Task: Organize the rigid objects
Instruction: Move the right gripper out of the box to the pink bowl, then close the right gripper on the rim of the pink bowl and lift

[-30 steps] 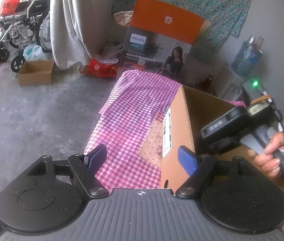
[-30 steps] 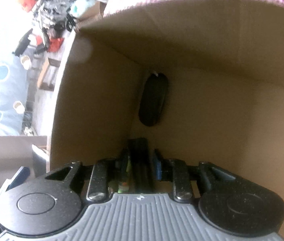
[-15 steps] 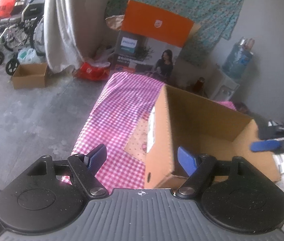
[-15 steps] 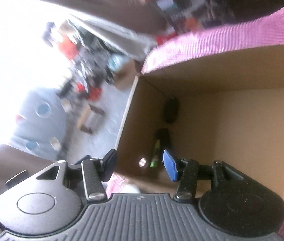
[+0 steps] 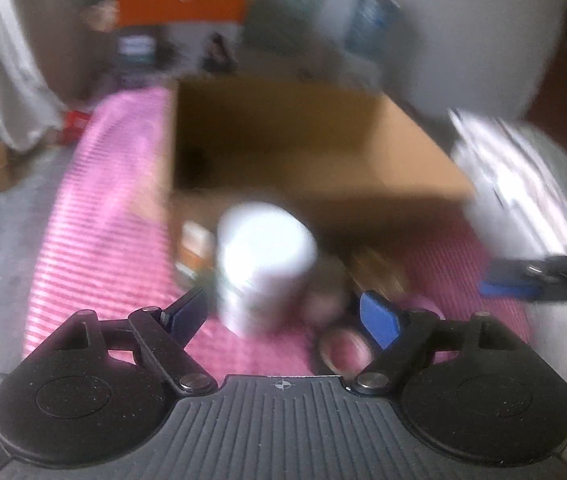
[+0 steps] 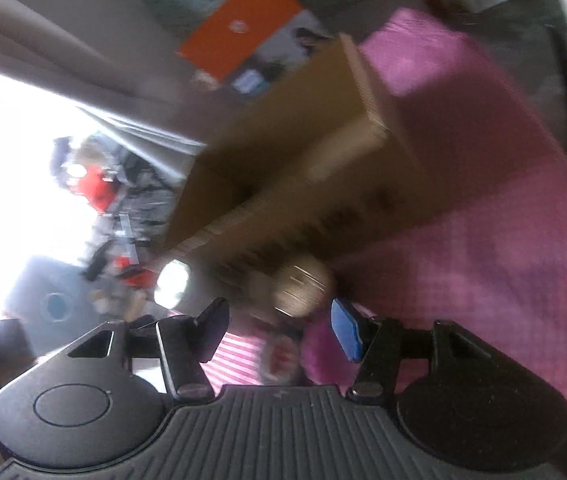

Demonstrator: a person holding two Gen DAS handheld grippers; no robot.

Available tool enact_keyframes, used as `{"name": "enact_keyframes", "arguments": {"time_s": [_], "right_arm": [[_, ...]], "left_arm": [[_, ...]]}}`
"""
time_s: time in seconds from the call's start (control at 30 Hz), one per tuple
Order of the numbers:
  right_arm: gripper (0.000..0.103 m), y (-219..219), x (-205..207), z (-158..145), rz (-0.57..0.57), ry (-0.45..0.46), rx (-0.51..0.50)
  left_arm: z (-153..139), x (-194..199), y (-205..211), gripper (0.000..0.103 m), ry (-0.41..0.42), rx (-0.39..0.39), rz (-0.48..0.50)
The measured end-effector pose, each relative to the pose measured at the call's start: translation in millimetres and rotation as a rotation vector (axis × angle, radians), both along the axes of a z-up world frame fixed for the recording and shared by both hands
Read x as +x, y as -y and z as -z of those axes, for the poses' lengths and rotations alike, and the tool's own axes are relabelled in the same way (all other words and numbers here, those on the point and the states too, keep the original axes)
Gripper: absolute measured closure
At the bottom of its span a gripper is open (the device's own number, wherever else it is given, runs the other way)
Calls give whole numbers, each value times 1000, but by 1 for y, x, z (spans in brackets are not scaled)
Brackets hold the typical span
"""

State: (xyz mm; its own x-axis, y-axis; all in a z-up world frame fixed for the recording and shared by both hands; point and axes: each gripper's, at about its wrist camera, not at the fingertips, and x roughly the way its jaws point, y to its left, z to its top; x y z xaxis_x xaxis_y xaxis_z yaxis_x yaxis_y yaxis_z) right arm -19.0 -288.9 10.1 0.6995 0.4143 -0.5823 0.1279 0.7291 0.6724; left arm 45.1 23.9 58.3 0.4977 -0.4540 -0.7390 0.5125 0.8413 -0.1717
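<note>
Both views are smeared with motion, so only the large shapes can be trusted. The right tongs point(image 6: 279, 330), which a second ago were deep inside the open brown cardboard box point(image 5: 303, 148) and nearly closed around a dark slim item, are now outside it above the pink checked cloth point(image 5: 95, 216) that covers the desk; their jaws have just been opening and stand about half apart with nothing between them. That reads as a drop-off completed: the dark item was left in the box, though the blur hides the box floor now. The left tongs point(image 5: 283, 314) have swung from looking along the cloth beside the box to pointing down at the cluster of loose things in front of its near wall, and their jaws have just been opening a little further, wide and empty. A white cylindrical plastic jar point(image 5: 263, 268) stands upright just beyond their tips, still on the cloth and outside the box. Beside it lie a small orange and white packet point(image 5: 195, 252), a brownish round object point(image 6: 303, 290) and a pale ring point(image 5: 343, 350), too blurred to identify. The likely next step is for the left tongs to close on the jar.
</note>
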Motion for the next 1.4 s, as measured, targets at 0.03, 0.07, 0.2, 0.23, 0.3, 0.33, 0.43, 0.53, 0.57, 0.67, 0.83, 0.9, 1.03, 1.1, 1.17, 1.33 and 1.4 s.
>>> {"name": "enact_keyframes", "arguments": {"time_s": [0.03, 0.07, 0.2, 0.23, 0.3, 0.33, 0.43, 0.53, 0.57, 0.67, 0.83, 0.9, 1.03, 1.1, 1.17, 1.33, 1.4], "right_arm": [[43, 0, -6, 4, 14, -13, -17], [43, 1, -10, 6, 20, -20, -24], [43, 0, -16, 11, 22, -17, -79], [43, 0, -18, 12, 26, -14, -109], [43, -3, -14, 13, 27, -16, -161], [43, -1, -17, 12, 25, -19, -173], [43, -2, -14, 20, 10, -29, -197], [46, -3, -10, 27, -8, -25, -238], [47, -3, -8, 29, -11, -26, -253], [51, -3, -2, 33, -36, -21, -265], [58, -3, 3, 37, -89, -14, -264], [63, -3, 5, 39, -107, -10, -265], [74, -4, 9, 41, -136, -7, -279], [81, -5, 10, 44, -148, -13, -297], [84, -6, 10, 46, -154, -23, -316], [88, -1, 4, 47, -143, -35, -350], [87, 4, 0, 48, -125, -43, -348]], "left_arm": [[5, -6, 8, 19, -5, 14, 38], [10, -12, 18, 18, -5, 31, 81], [27, -29, 54, 17, 31, 143, 189], [30, -32, 60, 17, 42, 162, 206], [36, -36, 73, 17, 51, 191, 242], [38, -38, 77, 17, 57, 203, 260], [43, -55, 96, 17, 152, 296, 343], [53, -63, 109, 18, 206, 374, 393], [56, -62, 113, 19, 201, 384, 398], [61, -60, 121, 26, 190, 386, 401], [62, -60, 126, 40, 213, 381, 417], [62, -61, 127, 42, 220, 381, 432], [65, -66, 132, 45, 223, 390, 451], [67, -67, 134, 45, 214, 394, 450], [69, -65, 135, 45, 198, 389, 448], [69, -65, 137, 44, 173, 366, 455], [69, -64, 139, 43, 179, 362, 465]]}}
